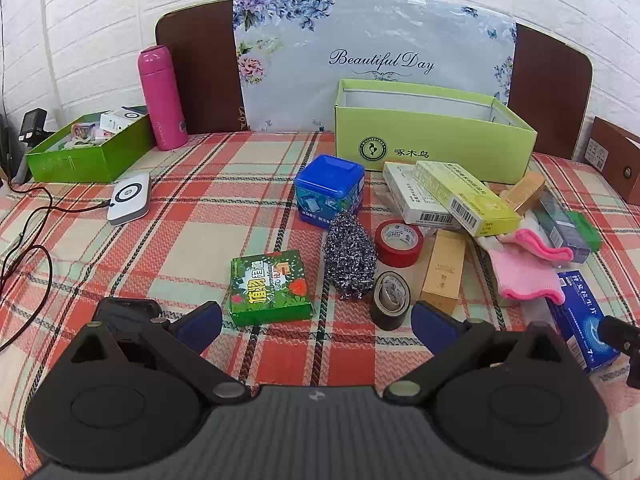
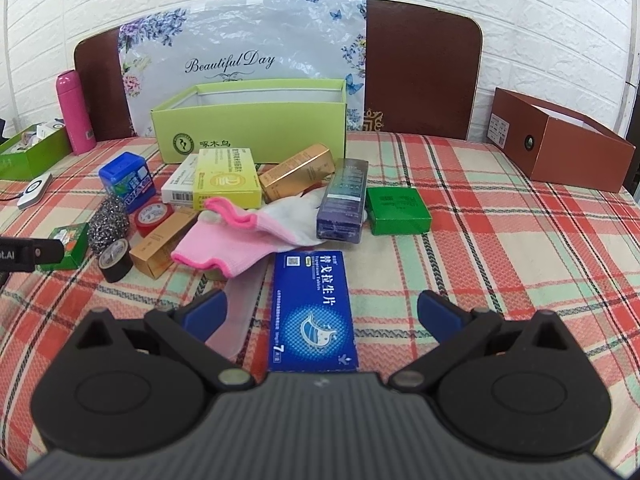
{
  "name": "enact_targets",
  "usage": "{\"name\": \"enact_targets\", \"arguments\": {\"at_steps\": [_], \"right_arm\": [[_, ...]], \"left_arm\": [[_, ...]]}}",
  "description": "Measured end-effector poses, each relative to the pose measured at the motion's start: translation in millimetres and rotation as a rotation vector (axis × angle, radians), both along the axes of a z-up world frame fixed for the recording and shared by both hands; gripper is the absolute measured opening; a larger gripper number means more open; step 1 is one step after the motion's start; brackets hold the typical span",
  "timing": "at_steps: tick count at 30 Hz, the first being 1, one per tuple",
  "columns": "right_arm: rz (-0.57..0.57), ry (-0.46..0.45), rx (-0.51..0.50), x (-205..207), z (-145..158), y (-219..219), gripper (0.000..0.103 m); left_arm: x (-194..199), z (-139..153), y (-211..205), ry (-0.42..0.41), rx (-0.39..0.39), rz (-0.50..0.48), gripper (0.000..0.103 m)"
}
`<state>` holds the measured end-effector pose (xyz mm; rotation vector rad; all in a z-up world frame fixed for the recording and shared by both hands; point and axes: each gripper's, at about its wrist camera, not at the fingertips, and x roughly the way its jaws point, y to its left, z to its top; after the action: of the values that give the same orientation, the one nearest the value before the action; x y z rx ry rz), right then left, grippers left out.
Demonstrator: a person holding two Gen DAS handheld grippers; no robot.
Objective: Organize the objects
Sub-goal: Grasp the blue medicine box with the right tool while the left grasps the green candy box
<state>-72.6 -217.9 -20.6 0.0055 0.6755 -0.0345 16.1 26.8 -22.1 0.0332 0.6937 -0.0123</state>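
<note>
Left tongs [image 1: 316, 322] were spread fully wide, tilted downward, nothing between the blue fingertips [image 1: 200, 320]. Right tongs [image 2: 322, 312] likewise wide apart, angled down, gripping nothing. Both hovered low, side by side, no contact seen.

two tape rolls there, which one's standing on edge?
The black roll, nearer the left gripper. The red roll lies flat, hole up.
</note>
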Motion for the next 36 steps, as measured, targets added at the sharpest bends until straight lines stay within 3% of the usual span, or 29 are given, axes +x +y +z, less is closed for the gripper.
{"name": "enact_targets", "arguments": {"at_steps": [15,20,25,31,34,36], "right_arm": [[-0.004,0.027,0.002,5.1,-5.0,0.0,0.103],[-0.011,0.032,-0.001,7.1,-7.1,-3.0,0.103],[-0.016,0.045,0.012,12.0,-11.4,-5.8,0.103],[0.001,0.08,0.012,17.5,-19.8,-1.3,0.103],[0.03,0.084,0.012,18.6,-21.3,0.3,0.103],[0.034,0.087,0.004,22.6,-23.6,-0.2,0.103]], "left_arm": [[3.2,-5.1,3.9,0.014,-0.005,-0.011,0.103],[6.6,-9.7,22.1,0.008,0.011,-0.022,0.103],[25.5,-15.7,44.4,0.016,0.049,0.013,0.103],[68.0,-37.6,43.7,0.076,0.006,0.007,0.103],[84.9,-52.1,41.5,0.122,-0.046,-0.003,0.093],[84.7,-53.9,40.0,0.094,-0.04,-0.004,0.088]]}}
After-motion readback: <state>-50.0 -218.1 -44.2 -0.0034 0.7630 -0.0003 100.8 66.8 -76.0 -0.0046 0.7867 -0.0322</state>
